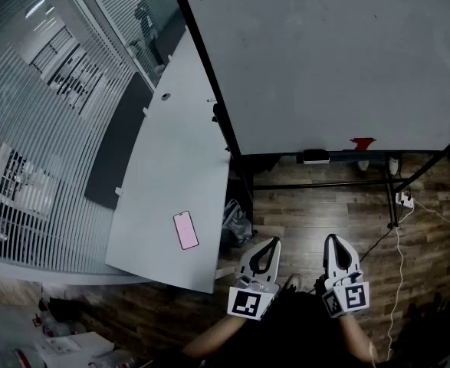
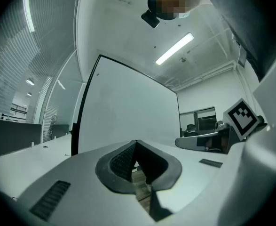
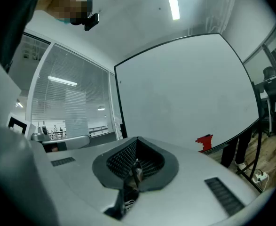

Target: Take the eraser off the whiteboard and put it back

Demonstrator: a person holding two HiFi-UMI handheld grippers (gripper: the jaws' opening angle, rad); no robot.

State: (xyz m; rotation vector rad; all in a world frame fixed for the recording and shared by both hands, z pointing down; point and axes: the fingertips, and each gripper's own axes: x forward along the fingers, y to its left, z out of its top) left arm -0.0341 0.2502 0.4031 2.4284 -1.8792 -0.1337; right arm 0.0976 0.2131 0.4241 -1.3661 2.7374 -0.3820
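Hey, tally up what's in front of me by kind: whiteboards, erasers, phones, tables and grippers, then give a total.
Whiteboard: 1
Red eraser: 1
Pink phone: 1
Table: 1
Grippers: 2 (left gripper, right gripper)
Total: 6

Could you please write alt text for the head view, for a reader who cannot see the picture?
Seen from above, two hand-held grippers, the left gripper and the right gripper, both shut and empty, point toward a whiteboard with a red eraser near its lower edge. A pink phone lies on a white table at the left.
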